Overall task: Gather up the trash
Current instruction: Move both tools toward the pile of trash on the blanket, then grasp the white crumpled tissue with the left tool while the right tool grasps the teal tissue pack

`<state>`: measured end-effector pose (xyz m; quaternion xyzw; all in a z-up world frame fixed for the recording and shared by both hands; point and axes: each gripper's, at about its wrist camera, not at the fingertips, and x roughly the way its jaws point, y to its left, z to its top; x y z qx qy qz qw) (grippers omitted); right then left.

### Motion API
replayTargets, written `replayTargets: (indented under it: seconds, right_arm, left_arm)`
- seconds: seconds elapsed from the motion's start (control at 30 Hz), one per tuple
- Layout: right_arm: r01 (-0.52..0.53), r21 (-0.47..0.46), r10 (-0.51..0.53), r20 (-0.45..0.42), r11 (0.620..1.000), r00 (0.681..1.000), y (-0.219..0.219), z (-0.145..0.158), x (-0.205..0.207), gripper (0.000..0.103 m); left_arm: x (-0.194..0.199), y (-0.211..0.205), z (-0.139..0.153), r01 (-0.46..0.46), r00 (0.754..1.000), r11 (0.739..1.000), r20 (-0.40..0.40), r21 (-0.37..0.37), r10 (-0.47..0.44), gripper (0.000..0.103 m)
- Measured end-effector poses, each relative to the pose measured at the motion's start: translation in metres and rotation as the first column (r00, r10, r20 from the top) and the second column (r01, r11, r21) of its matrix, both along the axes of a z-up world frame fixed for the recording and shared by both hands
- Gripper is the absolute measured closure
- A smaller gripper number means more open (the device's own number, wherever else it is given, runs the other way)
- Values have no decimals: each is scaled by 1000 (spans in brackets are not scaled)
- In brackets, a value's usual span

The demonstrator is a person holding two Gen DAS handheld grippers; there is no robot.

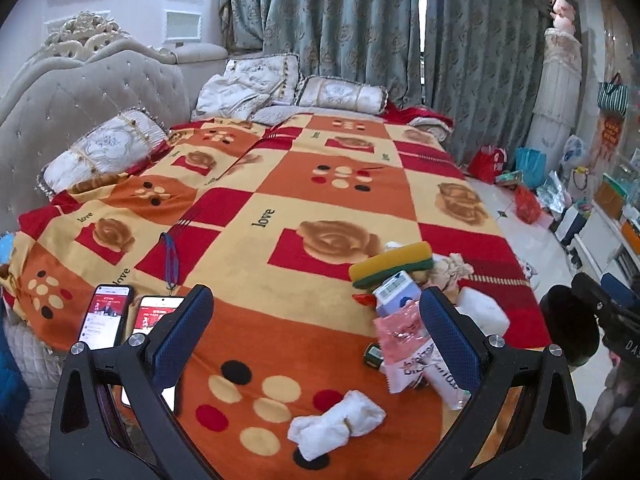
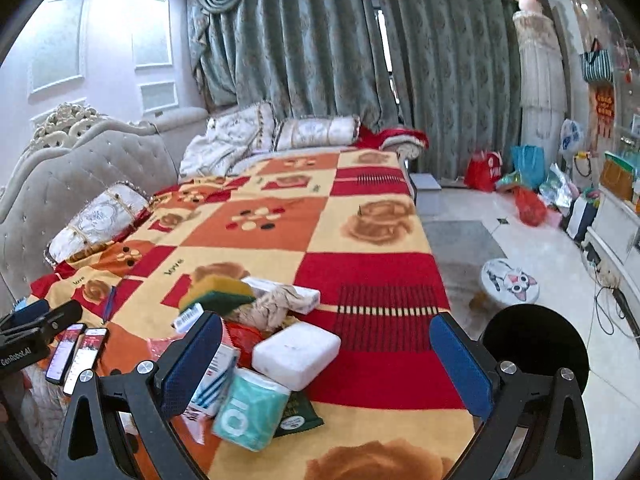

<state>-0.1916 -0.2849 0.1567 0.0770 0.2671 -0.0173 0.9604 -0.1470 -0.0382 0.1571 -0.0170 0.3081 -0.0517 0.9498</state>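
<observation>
A pile of trash lies on the patterned bed blanket (image 1: 280, 240). In the left wrist view I see a crumpled white tissue (image 1: 336, 424), a pink and white wrapper (image 1: 404, 344), a small carton (image 1: 394, 292), a yellow-green sponge (image 1: 390, 264) and a white foam block (image 1: 482, 310). My left gripper (image 1: 316, 320) is open above the blanket, left of the pile. In the right wrist view the foam block (image 2: 296, 354), a teal tissue pack (image 2: 250, 410), a dark green sachet (image 2: 298, 420), the sponge (image 2: 216, 292) and a crumpled cloth (image 2: 276, 304) lie between the fingers of my open right gripper (image 2: 326, 356).
Two lit phones (image 1: 106, 316) lie at the blanket's left edge, also in the right wrist view (image 2: 78, 354). Pillows (image 1: 100, 152) and a tufted headboard (image 1: 60, 92) are at the left. A cat stool (image 2: 508, 280), a black round bin (image 2: 536, 348) and bags (image 2: 528, 204) stand on the floor at the right.
</observation>
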Motion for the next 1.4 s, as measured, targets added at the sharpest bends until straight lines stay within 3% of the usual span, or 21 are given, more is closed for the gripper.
replayTargets:
  seconds: [0.5,1.4]
  right_arm:
    - [-48,-71,51,38,996,998,27,9,-10,0]
    - [-60,-93,63,33,994,997,33,12,-7,0]
  left_arm:
    - [-12,-5,12,-4,999,1000,44,10,4,1]
    - [-11,-14,17,7,999,1000,42,3,-7,1]
